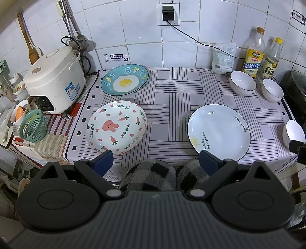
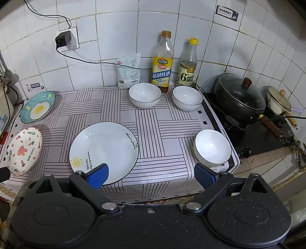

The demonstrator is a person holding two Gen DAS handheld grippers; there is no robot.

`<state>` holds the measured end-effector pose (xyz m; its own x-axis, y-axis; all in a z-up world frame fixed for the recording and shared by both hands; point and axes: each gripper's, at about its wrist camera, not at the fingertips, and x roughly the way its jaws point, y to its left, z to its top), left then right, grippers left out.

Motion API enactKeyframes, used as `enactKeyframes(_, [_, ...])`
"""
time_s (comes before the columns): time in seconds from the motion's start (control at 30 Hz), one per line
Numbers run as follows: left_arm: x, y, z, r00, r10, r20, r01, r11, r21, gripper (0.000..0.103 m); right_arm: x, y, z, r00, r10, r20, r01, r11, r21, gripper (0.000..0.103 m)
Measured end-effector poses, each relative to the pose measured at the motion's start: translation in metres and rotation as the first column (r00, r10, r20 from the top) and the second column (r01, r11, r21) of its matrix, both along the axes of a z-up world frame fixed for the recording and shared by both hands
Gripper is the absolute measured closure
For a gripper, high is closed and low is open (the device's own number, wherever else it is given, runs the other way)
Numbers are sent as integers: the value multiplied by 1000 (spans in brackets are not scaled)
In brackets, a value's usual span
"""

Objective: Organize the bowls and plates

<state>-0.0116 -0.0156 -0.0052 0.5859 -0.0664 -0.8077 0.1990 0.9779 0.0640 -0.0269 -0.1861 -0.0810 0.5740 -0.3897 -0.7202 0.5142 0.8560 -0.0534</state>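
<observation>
Three plates lie apart on the striped cloth: a blue egg plate (image 1: 125,79) at the back left, a rabbit-and-carrot plate (image 1: 117,126) front left, a white sun plate (image 1: 219,132) front middle. Three white bowls: two (image 2: 144,94) (image 2: 187,98) at the back by the bottles, one (image 2: 212,147) at the front right corner. My left gripper (image 1: 155,162) is open and empty, held off the counter's front edge between the rabbit and sun plates. My right gripper (image 2: 152,176) is open and empty, off the front edge between the sun plate (image 2: 104,152) and the near bowl.
A rice cooker (image 1: 54,80) and green basket (image 1: 33,125) stand at the left. Two bottles (image 2: 162,63) (image 2: 187,64) and a bag (image 2: 128,70) line the back wall. A black pot (image 2: 240,98) sits on the stove at the right. A cable runs from the wall socket (image 1: 168,14).
</observation>
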Motion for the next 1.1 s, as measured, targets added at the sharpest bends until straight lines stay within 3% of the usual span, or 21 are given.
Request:
enactKeyframes(0.87, [-1, 2, 1, 1000, 6, -1, -6, 1000, -6, 6, -4, 1, 4, 1000, 11, 7, -11, 999, -30, 5])
enactKeyframes(1.1, [9, 2, 2, 998, -36, 47, 40, 996, -85, 6, -6, -2, 10, 988, 108, 112, -94, 988, -121, 5])
